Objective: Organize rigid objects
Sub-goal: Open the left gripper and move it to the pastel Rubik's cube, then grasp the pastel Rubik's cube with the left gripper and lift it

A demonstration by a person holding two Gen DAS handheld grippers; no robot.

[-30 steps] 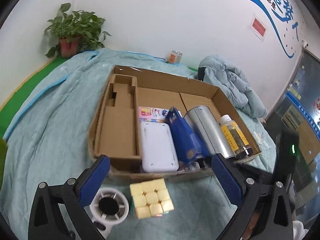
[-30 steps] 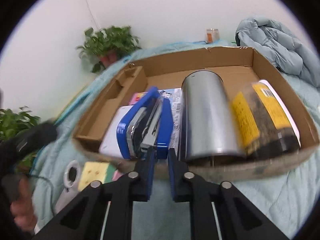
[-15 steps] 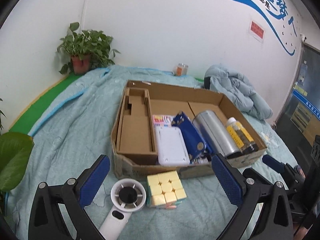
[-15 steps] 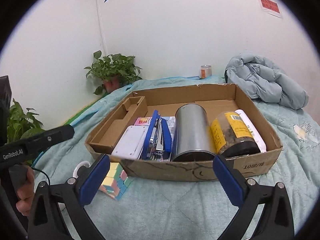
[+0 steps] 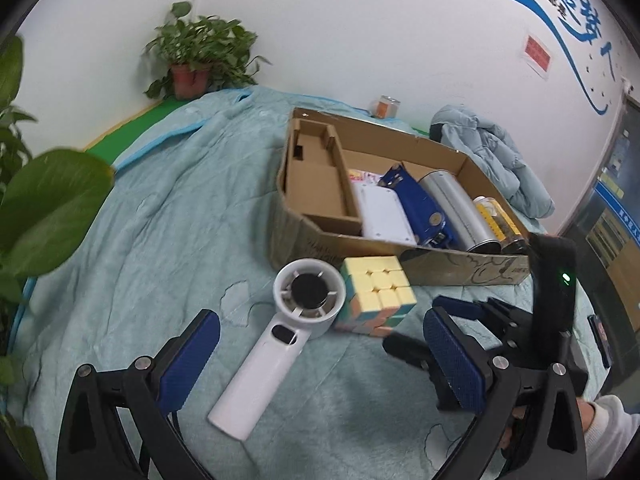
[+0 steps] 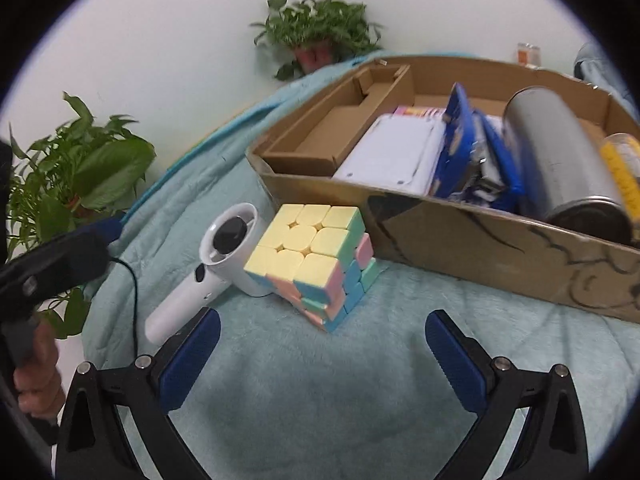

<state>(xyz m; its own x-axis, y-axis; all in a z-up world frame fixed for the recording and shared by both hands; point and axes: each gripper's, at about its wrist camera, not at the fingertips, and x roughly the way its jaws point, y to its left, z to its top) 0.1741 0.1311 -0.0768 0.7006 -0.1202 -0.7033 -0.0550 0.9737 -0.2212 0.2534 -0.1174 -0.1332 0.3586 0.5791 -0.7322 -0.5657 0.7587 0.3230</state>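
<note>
A pastel puzzle cube (image 6: 316,256) and a white handheld fan (image 6: 208,272) lie on the teal blanket in front of a cardboard box (image 6: 480,236). The box holds a white case (image 6: 396,152), a blue stapler (image 6: 476,164), a steel cylinder (image 6: 560,164) and a yellow-labelled jar (image 6: 624,168). My right gripper (image 6: 322,350) is open and empty, just short of the cube. My left gripper (image 5: 320,354) is open and empty over the fan (image 5: 280,332), with the cube (image 5: 376,294) ahead on the right.
Potted plants stand at the left (image 6: 76,184) and against the back wall (image 6: 320,40). A crumpled light-blue jacket (image 5: 492,156) lies behind the box. A small orange-labelled jar (image 5: 386,107) stands by the wall. The right gripper's body (image 5: 516,340) shows in the left wrist view.
The right gripper let go of the stapler, opened, pulled back from the box and swung left and down toward the cube. The left gripper moved back and left, bringing the fan between its fingers.
</note>
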